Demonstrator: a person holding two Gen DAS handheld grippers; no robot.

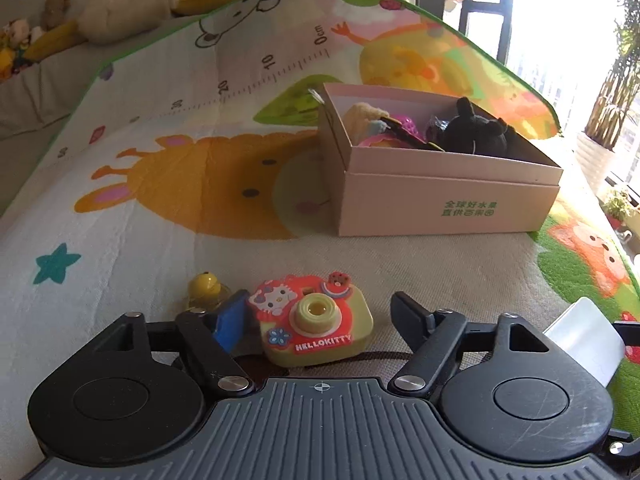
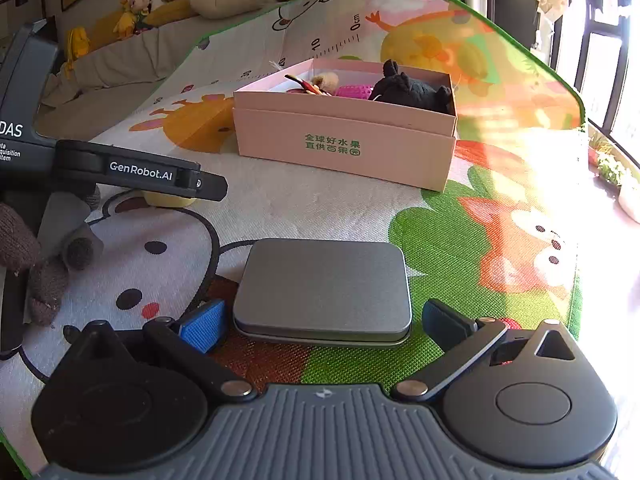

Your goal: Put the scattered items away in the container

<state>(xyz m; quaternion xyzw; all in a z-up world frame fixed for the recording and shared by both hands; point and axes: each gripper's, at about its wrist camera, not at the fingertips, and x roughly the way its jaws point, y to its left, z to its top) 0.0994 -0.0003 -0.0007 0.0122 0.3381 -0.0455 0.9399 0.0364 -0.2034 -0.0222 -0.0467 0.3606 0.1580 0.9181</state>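
Two tools spread wide, one toy each, near side of the pink box (image 1: 448,204).
Left tool (image 1: 320,316) straddles one plastic toy camera (image 1: 316,318); right tool (image 2: 326,320) flanks one flat grey tin (image 2: 322,290).

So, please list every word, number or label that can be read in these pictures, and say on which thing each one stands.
"HELLOKITTY": on the toy camera.
"GenRobot.AI": on the left gripper, seen from the right wrist.
"DAS", cut off at the picture's edge, with small lines below too cropped to read: on the same gripper's body.
"0cm", "10", "20", "30": along the ruler on the play mat.
Two lines of green Chinese print on the pink box: too small to read surely.
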